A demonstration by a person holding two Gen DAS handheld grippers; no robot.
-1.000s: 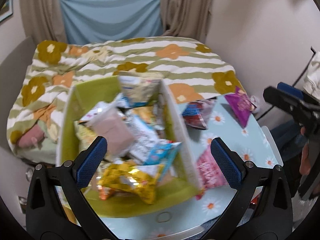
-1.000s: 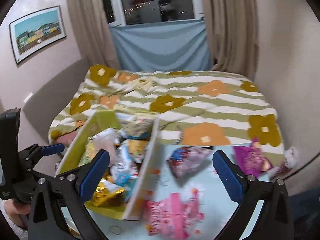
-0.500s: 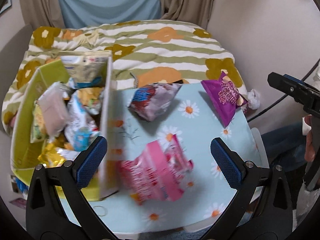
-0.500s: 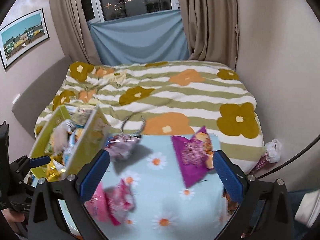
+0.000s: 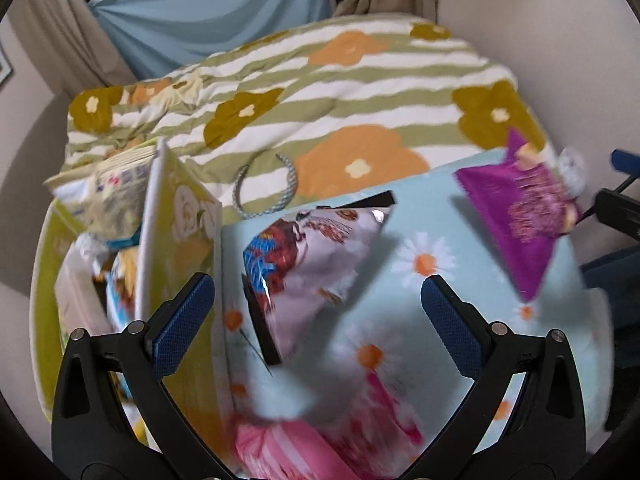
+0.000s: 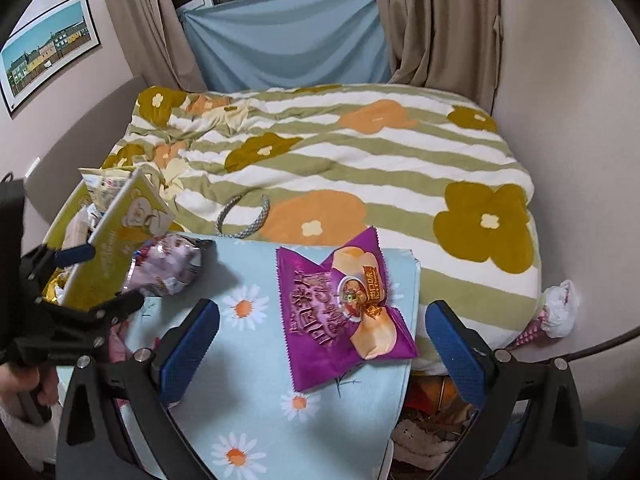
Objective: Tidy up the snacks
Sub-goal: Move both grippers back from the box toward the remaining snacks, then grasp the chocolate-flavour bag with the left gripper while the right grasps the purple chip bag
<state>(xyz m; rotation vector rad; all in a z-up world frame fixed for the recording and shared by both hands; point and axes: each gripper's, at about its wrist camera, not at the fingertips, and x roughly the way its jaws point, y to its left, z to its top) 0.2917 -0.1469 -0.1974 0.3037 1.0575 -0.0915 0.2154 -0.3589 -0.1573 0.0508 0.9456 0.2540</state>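
A yellow-green box full of snack packets stands at the left of a small table with a light blue daisy cloth. A silver-and-red snack bag lies beside the box, a pink bag nearer me, and a purple chip bag at the right. My left gripper is open and empty above the silver bag. My right gripper is open and empty above the purple bag. The box and the silver bag also show in the right wrist view.
A bed with a green-striped flower quilt lies just behind the table. A braided loop handle rests on the quilt by the table edge. A wall closes the right side. Clutter lies on the floor below the table's right edge.
Both grippers have swung right, away from the box and over the table. The left now hovers over the silver bag, the right over the purple bag. Both stay open.
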